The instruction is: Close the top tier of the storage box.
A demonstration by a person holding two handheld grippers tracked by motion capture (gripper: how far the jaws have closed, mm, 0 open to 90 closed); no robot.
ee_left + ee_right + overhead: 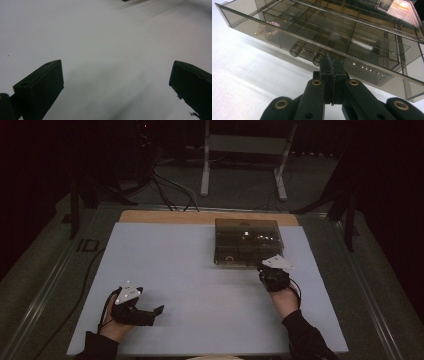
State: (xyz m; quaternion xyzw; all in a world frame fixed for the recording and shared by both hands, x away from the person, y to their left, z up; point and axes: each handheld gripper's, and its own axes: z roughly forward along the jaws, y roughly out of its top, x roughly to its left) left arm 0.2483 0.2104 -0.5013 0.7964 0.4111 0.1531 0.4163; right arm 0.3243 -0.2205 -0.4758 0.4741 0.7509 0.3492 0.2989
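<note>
My right gripper [331, 65] has its jaws pressed together with nothing between them, tips at the front of the smoky clear drawer [312, 47], just beside its little bar handle [307, 53]. That drawer belongs to the tinted plastic organizer box [247, 242] at the far right of the white table [200, 285]. My left gripper [150, 312] rests near the table's near left corner, well apart, jaws spread wide over bare surface.

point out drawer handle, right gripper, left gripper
drawer handle [308, 53]: right gripper view, on the clear bar at the drawer front.
right gripper [331, 65]: right gripper view, at the tips of its shut jaws.
left gripper [116, 82]: left gripper view, midway between its open jaws.
</note>
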